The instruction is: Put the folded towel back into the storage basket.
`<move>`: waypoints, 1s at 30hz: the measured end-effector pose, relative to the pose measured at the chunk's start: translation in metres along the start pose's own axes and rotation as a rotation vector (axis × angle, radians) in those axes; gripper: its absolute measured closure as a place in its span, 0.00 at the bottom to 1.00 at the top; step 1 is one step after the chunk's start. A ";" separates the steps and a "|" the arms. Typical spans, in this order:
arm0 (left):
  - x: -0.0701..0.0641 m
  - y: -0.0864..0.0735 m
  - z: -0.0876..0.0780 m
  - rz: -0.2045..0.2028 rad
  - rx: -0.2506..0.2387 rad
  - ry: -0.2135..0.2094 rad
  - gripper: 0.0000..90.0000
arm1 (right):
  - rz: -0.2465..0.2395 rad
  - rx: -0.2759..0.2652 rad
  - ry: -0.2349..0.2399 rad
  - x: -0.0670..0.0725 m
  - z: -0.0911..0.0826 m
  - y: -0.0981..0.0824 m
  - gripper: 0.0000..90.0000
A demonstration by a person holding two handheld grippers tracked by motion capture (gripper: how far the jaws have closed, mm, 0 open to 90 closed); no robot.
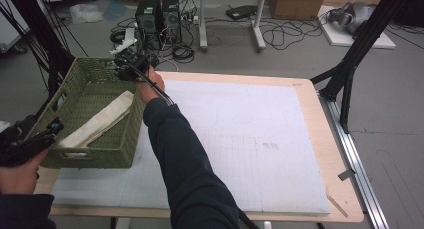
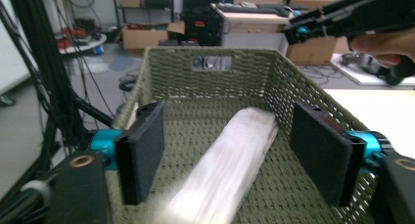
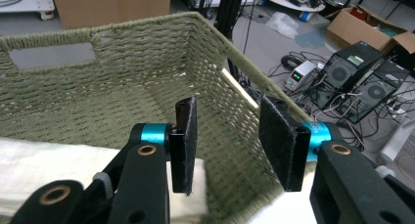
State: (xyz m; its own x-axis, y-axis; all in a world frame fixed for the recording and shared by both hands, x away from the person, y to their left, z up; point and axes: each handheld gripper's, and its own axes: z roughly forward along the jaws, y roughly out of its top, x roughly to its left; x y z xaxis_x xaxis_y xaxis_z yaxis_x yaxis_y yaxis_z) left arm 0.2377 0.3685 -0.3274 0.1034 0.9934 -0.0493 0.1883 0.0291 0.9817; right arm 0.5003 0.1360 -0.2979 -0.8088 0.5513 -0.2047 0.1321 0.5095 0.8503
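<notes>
1. Left gripper point(image 2: 227, 158): flat black pads, cyan collars; jaws stand wide apart with nothing pressed between them. It hangs at the near end of the basket point(image 2: 147, 82), the cloth roll point(image 2: 230, 160) lying below and beyond the pads.
2. Right gripper point(image 3: 227, 145): felt-textured pads, parted, straddling the basket's far rim (one pad inside, one outside) without pinching it.
3. Cloth roll: cream, soft, long and flattened; lies lengthwise on the basket floor, blurred at its near end.
4. Basket: olive woven wicker, rectangular, with cut-out handles; sits at the table's left edge on a white sheet point(image 1: 250, 139).
5. Table point(image 1: 320, 114): pale wood border.
</notes>
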 end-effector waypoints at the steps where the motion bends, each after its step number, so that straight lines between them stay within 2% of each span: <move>1: 0.000 0.002 -0.002 0.002 -0.007 0.000 0.33 | 0.011 -0.005 0.002 -0.003 -0.004 -0.001 0.65; 3: -0.002 0.006 -0.005 0.005 -0.022 -0.007 0.34 | 0.015 -0.016 -0.003 -0.009 -0.012 -0.002 0.65; 8: -0.009 0.010 -0.008 -0.003 -0.038 -0.062 0.34 | 0.033 -0.047 0.070 -0.022 -0.042 -0.009 0.59; 11: -0.017 0.009 -0.003 -0.058 -0.016 -0.145 0.33 | 0.038 -0.058 0.109 -0.029 -0.059 -0.018 0.54; 12: -0.020 0.008 -0.001 -0.066 -0.015 -0.157 0.32 | 0.056 -0.059 0.135 -0.032 -0.065 -0.024 0.51; 15: -0.033 0.005 0.006 -0.064 0.001 -0.207 0.23 | 0.065 -0.057 0.163 -0.036 -0.080 -0.037 0.45; 18: -0.042 0.005 0.011 -0.067 0.003 -0.254 0.23 | 0.096 -0.060 0.183 -0.041 -0.098 -0.053 0.34; 21: -0.054 0.005 0.016 -0.058 0.008 -0.302 0.23 | 0.133 -0.072 0.181 -0.046 -0.117 -0.067 0.23; 23: -0.064 0.005 0.021 -0.041 0.017 -0.333 0.23 | 0.152 -0.090 0.166 -0.050 -0.132 -0.078 0.21; 26: -0.077 0.003 0.026 -0.029 0.018 -0.371 0.23 | 0.154 -0.092 0.133 -0.057 -0.154 -0.096 0.16; 27: -0.082 0.003 0.028 -0.027 0.018 -0.384 0.23 | 0.161 -0.091 0.119 -0.060 -0.162 -0.104 0.14; 30: -0.095 0.001 0.034 -0.022 0.024 -0.421 0.24 | 0.171 -0.080 0.090 -0.065 -0.182 -0.123 0.13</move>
State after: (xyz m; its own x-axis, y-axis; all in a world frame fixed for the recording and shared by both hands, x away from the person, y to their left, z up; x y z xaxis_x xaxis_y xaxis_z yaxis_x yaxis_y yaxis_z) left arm 0.2610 0.2706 -0.3277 0.4885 0.8603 -0.1460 0.2171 0.0423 0.9752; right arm 0.4327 -0.0827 -0.3009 -0.8268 0.5624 -0.0129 0.2288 0.3572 0.9055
